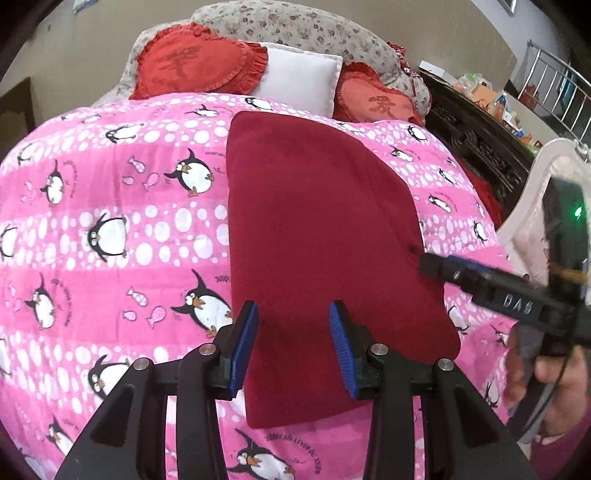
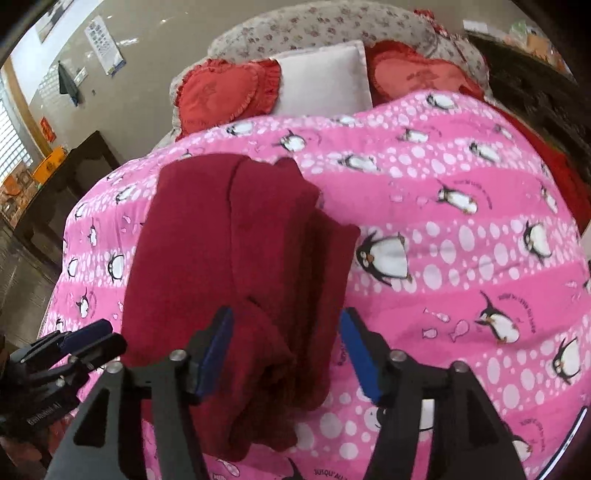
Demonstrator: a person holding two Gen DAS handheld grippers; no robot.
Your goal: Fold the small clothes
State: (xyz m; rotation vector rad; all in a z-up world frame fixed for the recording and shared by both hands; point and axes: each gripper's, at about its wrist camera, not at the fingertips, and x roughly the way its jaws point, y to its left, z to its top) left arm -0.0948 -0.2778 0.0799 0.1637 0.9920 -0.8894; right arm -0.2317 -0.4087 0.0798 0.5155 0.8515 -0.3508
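Red garment [image 1: 325, 221] (folded), both claws open

Dark red garment on a pink penguin quilt

The garment [image 1: 317, 229] is plain dark red; under it the quilt [image 1: 110, 221] is pink with white dots and black-and-white penguins; beyond the quilt lie red heart cushions [image 1: 192, 66] and a white pillow [image 1: 299, 79].

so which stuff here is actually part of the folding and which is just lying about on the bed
Part of the job:
- dark red garment, lying partly folded on the pink penguin quilt
- left gripper, jaws apart over the garment
- right gripper, jaws apart over its folded edge

Just lying about:
- red heart cushions
- white pillow
- floral pillow
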